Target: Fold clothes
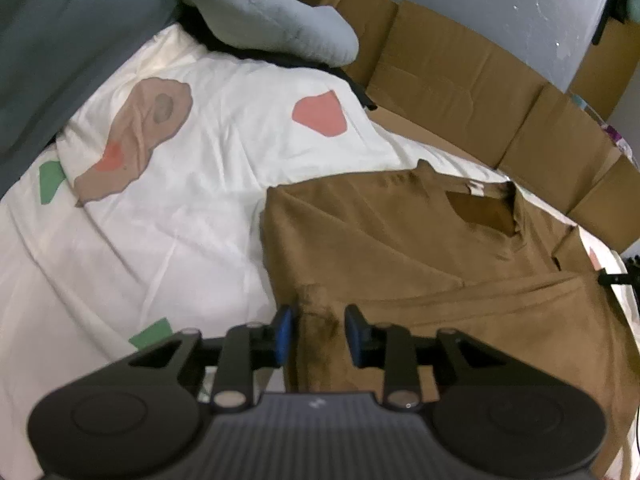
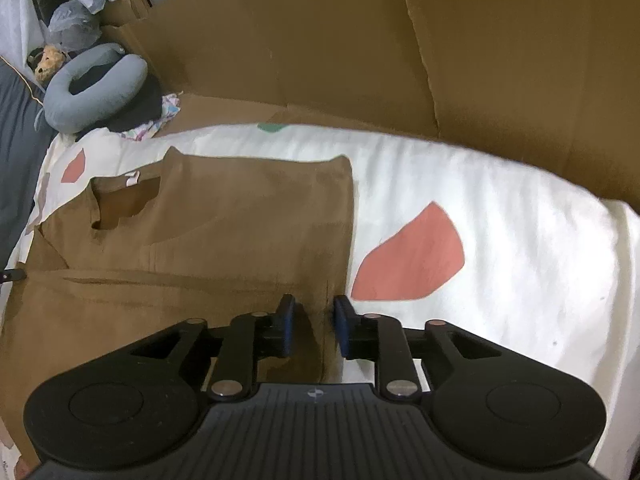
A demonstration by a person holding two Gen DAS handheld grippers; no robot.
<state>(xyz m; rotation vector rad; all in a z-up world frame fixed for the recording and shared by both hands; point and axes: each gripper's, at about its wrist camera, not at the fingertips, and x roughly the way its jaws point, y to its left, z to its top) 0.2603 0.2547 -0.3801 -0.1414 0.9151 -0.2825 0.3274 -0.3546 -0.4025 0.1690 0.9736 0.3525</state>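
Observation:
A brown T-shirt lies flat on a white bed sheet printed with coloured patches, its collar and label toward the far side. My left gripper hovers over the shirt's left edge, blue pads apart, a raised ridge of brown cloth between them but not pinched. In the right wrist view the same shirt fills the left half. My right gripper stands at the shirt's right edge, pads apart with the hem between them and the sheet just to its right.
Flattened cardboard stands along the far side of the bed. A grey neck pillow lies on dark clothes at the far left corner, with a dark grey cover beside it.

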